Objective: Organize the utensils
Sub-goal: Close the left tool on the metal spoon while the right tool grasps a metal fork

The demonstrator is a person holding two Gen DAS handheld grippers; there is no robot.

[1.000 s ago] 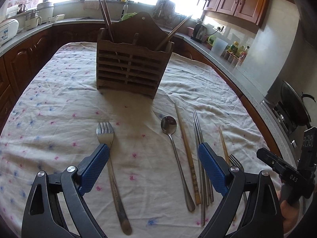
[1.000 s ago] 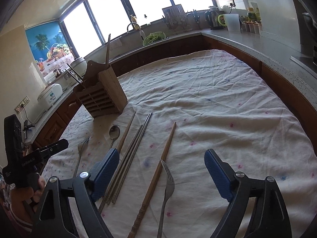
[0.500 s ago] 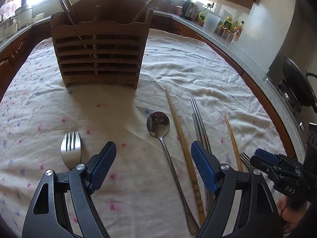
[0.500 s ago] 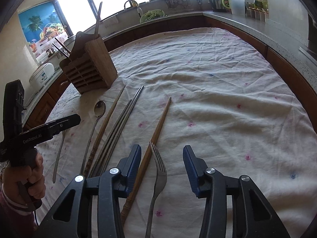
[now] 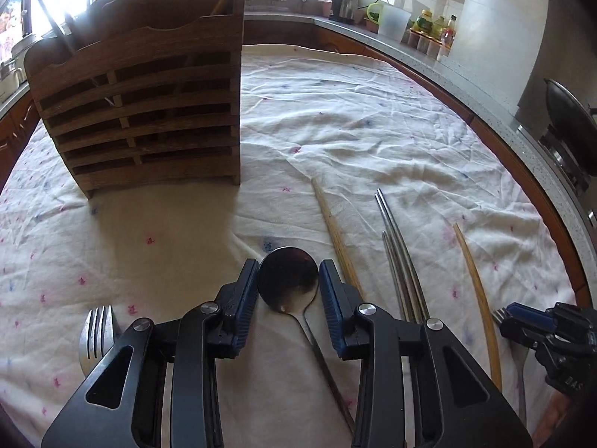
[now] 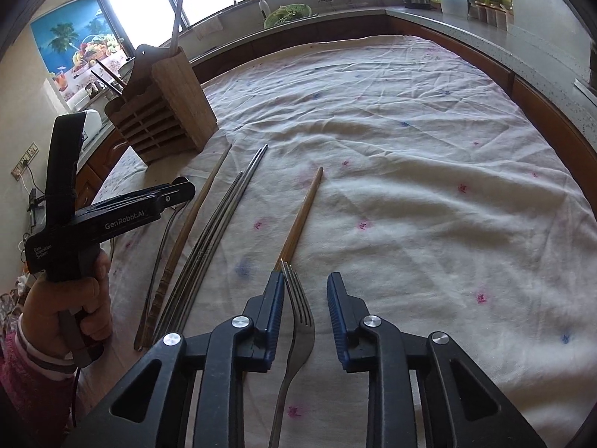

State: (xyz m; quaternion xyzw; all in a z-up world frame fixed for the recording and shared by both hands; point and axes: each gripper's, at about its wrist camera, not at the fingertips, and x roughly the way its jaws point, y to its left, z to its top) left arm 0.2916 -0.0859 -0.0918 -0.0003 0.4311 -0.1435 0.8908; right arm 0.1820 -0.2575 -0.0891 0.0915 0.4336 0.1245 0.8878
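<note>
The blue-padded fingers (image 5: 248, 287) of the left gripper (image 5: 288, 274) are set narrowly on either side of a spoon (image 5: 289, 278), whose bowl fills the gap between them; whether the pads touch it cannot be told. The spoon is laid on the cloth-covered worktop (image 5: 373, 130), handle toward the near edge. In the right wrist view, the right gripper (image 6: 306, 293) is lowered over a fork (image 6: 298, 306), its fingers (image 6: 276, 298) narrowly parted, with a gap seen on each side of the tines. Just beside the fork's tines, a wooden chopstick (image 6: 302, 216) is laid. Toward the left, metal chopsticks (image 5: 399, 257) and a second wooden chopstick (image 5: 335, 231) are lined up side by side. Another fork (image 5: 95, 332) is seen at the worktop's near left. A slatted wooden utensil holder (image 5: 141, 112) is stood upright toward the far left corner, with chopsticks held in it.
</note>
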